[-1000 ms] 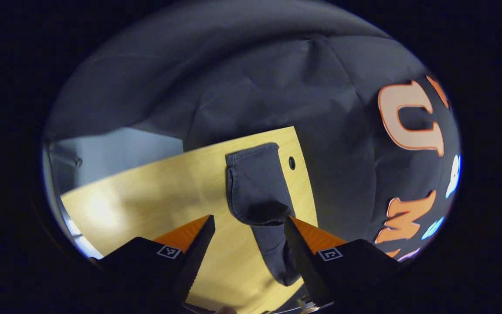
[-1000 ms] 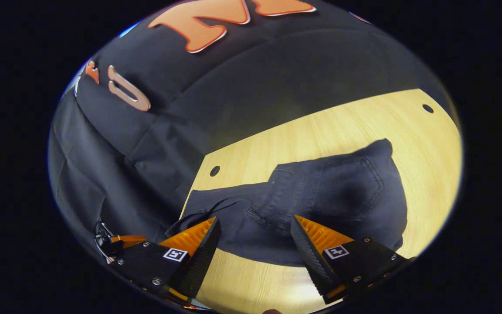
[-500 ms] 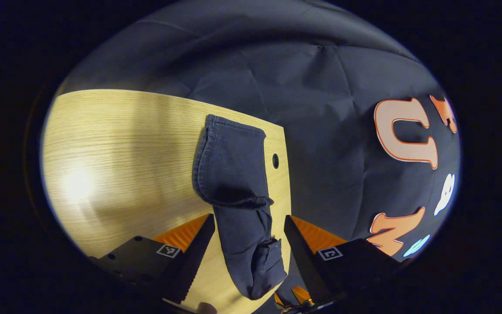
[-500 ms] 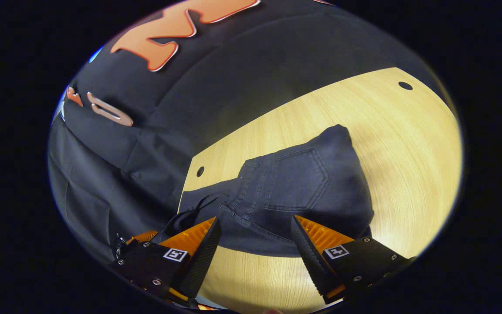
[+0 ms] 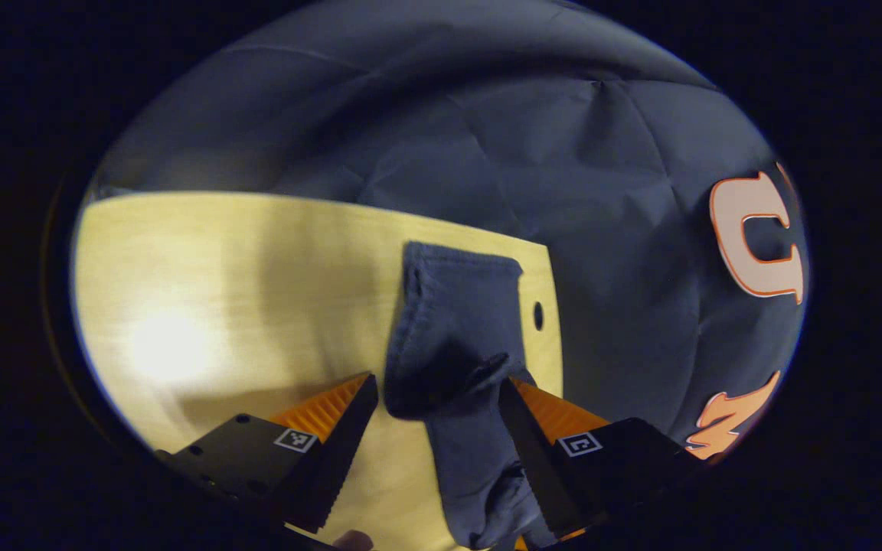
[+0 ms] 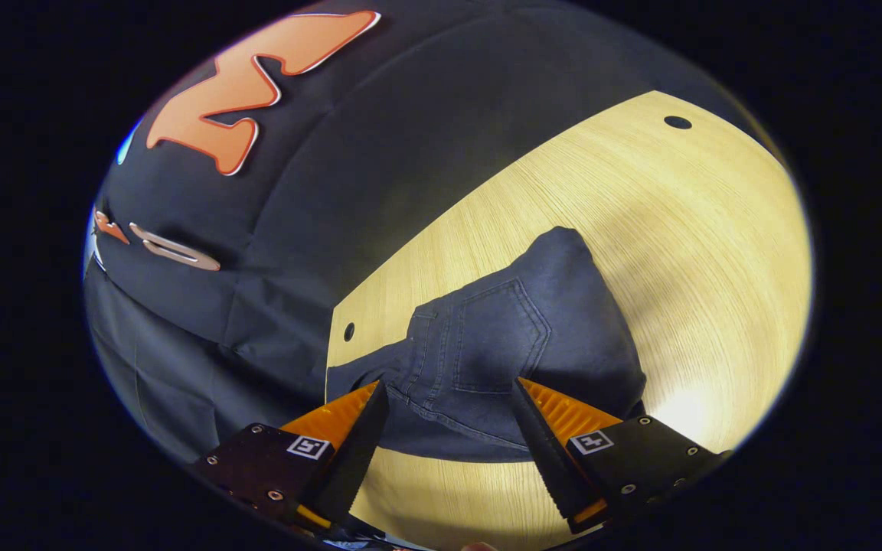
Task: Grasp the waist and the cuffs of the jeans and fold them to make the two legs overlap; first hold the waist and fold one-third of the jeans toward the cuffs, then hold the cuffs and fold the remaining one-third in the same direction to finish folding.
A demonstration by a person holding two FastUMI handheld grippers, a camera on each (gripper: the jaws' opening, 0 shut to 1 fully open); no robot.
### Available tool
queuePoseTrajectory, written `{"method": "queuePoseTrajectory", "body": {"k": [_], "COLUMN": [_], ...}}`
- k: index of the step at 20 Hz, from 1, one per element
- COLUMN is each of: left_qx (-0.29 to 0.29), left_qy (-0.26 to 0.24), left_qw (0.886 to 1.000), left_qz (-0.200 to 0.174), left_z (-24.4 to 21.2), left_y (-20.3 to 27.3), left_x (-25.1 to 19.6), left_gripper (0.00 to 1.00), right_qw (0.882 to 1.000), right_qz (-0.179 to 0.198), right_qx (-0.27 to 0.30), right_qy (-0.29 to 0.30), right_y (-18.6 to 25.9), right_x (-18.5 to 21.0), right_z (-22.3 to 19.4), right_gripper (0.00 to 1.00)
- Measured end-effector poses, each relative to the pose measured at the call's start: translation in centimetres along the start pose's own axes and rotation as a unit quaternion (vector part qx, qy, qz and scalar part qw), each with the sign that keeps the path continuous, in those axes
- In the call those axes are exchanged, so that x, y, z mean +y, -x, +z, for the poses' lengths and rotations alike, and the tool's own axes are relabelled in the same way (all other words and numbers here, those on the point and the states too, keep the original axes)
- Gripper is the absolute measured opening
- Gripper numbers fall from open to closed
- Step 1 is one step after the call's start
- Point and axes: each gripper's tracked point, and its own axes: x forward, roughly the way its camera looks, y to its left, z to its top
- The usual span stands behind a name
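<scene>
Closing in, my left gripper (image 5: 437, 398), jaws apart, now straddles the jeans (image 5: 452, 329) leg at lower centre; my right gripper (image 6: 449, 405), spread too, nears the waist (image 6: 426, 383); no grasp yet.

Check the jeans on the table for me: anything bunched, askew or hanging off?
The jeans lie near the table edge. In the left gripper view the leg end is crumpled, with a flap turned up between the open fingers, not flat. No damage visible.
</scene>
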Motion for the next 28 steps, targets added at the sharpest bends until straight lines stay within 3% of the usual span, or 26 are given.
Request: {"method": "queuePoseTrajectory", "body": {"k": [4, 7, 8, 12, 16, 17, 18, 19, 21, 22, 28], "left_qx": [-0.014, 0.024, 0.036, 0.067, 0.07, 0.068, 0.087, 0.069, 0.138, 0.135, 0.085], "left_qy": [0.008, 0.038, 0.028, -0.106, -0.222, -0.235, -0.234, -0.199, -0.15, -0.156, -0.205], "left_qw": [1.0, 0.998, 0.998, 0.989, 0.967, 0.965, 0.966, 0.975, 0.976, 0.976, 0.961], "left_qz": [-0.013, -0.041, -0.05, -0.074, -0.104, -0.095, -0.067, -0.069, -0.075, -0.075, -0.167], "left_z": [5.4, 6.6, 6.4, 4.6, 2.0, 1.6, 0.6, 1.2, -1.1, -0.3, 1.4], "left_y": [-1.6, -4.8, -5.4, -8.1, -9.7, -9.8, -11.1, -11.4, -10.3, -9.0, 0.6], "left_x": [-0.3, -2.6, -3.1, -5.7, -8.6, -8.5, -7.3, -8.1, -8.9, -9.0, -17.0], "left_gripper": [0.96, 0.98, 0.95, 0.86, 0.77, 0.77, 0.59, 0.42, 0.06, 0.04, 0.01], "right_qw": [1.0, 1.0, 1.0, 0.999, 0.999, 0.999, 0.999, 0.999, 0.999, 0.999, 0.999], "right_qz": [-0.008, -0.005, -0.006, -0.02, -0.018, -0.017, -0.017, -0.019, -0.019, -0.017, 0.0], "right_qx": [0.008, 0.017, 0.02, 0.027, 0.012, 0.008, 0.005, 0.002, -0.004, -0.005, -0.025], "right_qy": [-0.012, -0.021, -0.023, -0.018, -0.036, -0.041, -0.042, -0.041, -0.038, -0.038, -0.04], "right_y": [-0.9, -1.8, -2.0, -2.2, -1.4, -1.1, -1.0, -0.7, -0.2, 0.2, 1.9], "right_x": [0.0, 0.7, 0.8, 0.6, 1.1, 1.3, 1.2, 1.2, 1.4, 1.5, 1.4], "right_z": [-0.6, -1.2, -1.5, -2.3, -1.9, -1.8, -1.6, -1.6, -1.5, -1.6, -0.8], "right_gripper": [0.98, 0.98, 0.98, 0.98, 0.98, 0.98, 0.98, 0.98, 0.98, 0.98, 0.98]}}
